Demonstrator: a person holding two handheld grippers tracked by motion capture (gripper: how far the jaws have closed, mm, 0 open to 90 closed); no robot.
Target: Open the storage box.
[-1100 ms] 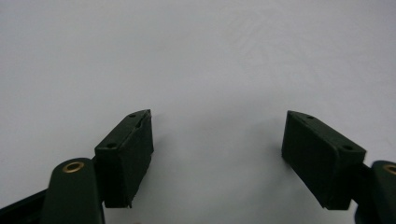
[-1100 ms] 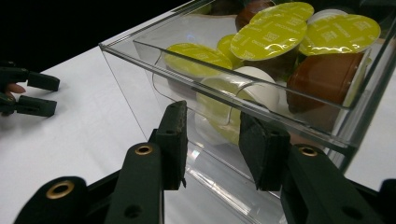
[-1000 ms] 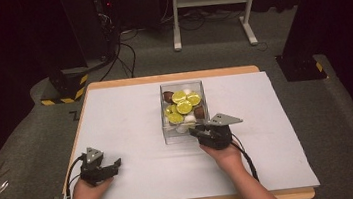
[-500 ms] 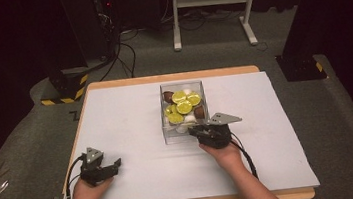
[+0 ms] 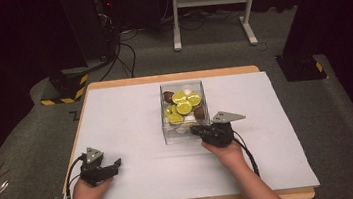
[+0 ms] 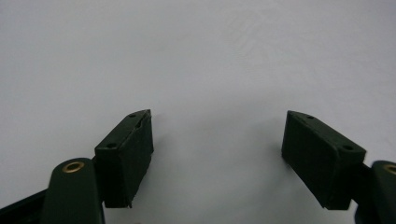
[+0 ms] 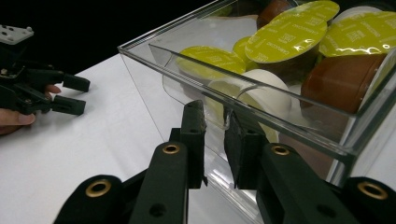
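Seen from the high view: clear box (image 5: 184, 112) near the middle of the white table (image 5: 130, 110), packed with capsules (image 5: 184, 108), mostly lime-lidded, a few brown, some white. Right gripper (image 5: 202, 129) at the box's near wall, at its right-hand corner; grey plate on top hiding how the jaws stand there. Left gripper (image 5: 114, 166) low at the table's near left, well apart from the box, resting on bare white surface.

Closer in the right gripper view: right gripper (image 7: 215, 126) with one jaw outside the clear wall and the other inside it, at a scooped notch in the box (image 7: 196, 60) front. Jaws have just been closing, the wall between them; narrow gap left, pads seemingly pinching the wall, though contact hard to confirm through the clear plastic. Behind the wall, a white capsule (image 7: 268, 95) just past the inner jaw, lime lids (image 7: 285, 37) above, a brown capsule (image 7: 343, 81) to the right. Printed text visible on the lids here, unreadable from above. Farther off at left, the left gripper (image 7: 77, 95) in a hand, jaws spread.

In the left gripper view: left gripper (image 6: 217, 140) jaws wide apart, nothing between them, plain white table (image 6: 196, 51) beneath.
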